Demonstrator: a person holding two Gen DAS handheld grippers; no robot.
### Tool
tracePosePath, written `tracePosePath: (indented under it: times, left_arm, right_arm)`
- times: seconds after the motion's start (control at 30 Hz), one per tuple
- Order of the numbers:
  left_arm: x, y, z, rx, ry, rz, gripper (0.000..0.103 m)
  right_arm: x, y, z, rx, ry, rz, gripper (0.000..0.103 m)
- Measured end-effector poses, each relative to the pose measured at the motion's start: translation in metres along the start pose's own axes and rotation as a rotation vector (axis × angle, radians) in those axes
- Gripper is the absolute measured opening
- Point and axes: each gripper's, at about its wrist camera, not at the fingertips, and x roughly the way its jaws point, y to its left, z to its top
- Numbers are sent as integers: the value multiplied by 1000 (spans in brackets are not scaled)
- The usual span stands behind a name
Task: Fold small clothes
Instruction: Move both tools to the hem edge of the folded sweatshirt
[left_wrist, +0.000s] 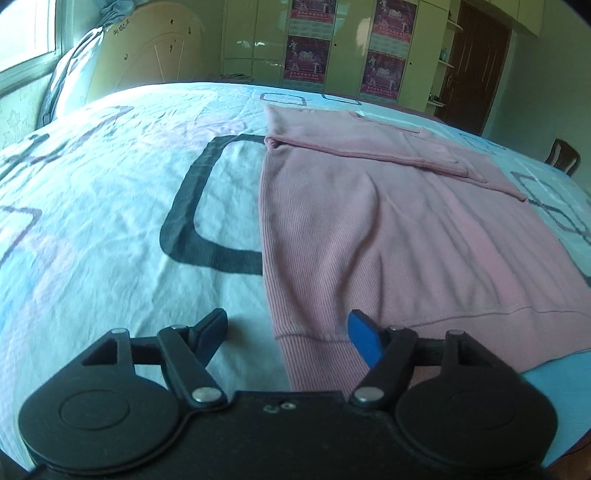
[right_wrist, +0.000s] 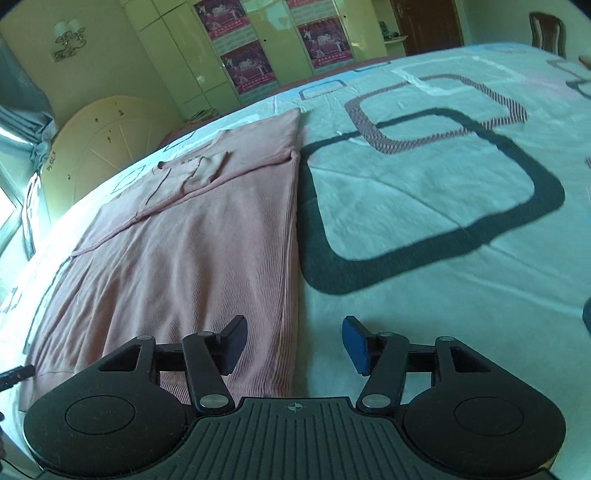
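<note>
A: Where is the garment lying?

B: The pink ribbed knit top (left_wrist: 369, 221) is lying flat on the patterned bedsheet (left_wrist: 110, 221), sleeves already folded inward.

A: Gripper status?

B: The left gripper (left_wrist: 288, 332) and right gripper (right_wrist: 293, 339) are both standing wide open, holding nothing, each straddling a hem corner.

A: Procedure?

B: Pinch both corners together, catching every layer, then lift evenly toward the collar.

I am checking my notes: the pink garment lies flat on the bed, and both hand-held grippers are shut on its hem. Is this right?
Not quite. The pink garment does lie flat on the bed, but the left hand-held gripper and right hand-held gripper are open, gripping nothing, as both wrist views show.
</note>
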Motion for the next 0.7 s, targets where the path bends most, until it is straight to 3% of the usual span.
tracePosePath:
  times: [0.23,0.37,0.43,0.57,0.7]
  left_arm:
    - [-6,33,-12,-289,-13,-212,64]
    - [11,43,-1,-349,17,-322,61]
    - [18,47,1,-377,29,-361,54]
    - [26,53,-6,-462,24,-427,53]
    - [30,44,-5,-444,38,-445,53]
  right_arm:
    - [-10,-10,-23,150,52,214,56]
    - [-8,-14,-17,225,46,318,56]
    - [-5,-17,-11,252,39,342,56]
    - [6,-30,-9,303,38,334,56]
    - [14,-30,-1,291,28,335,56]
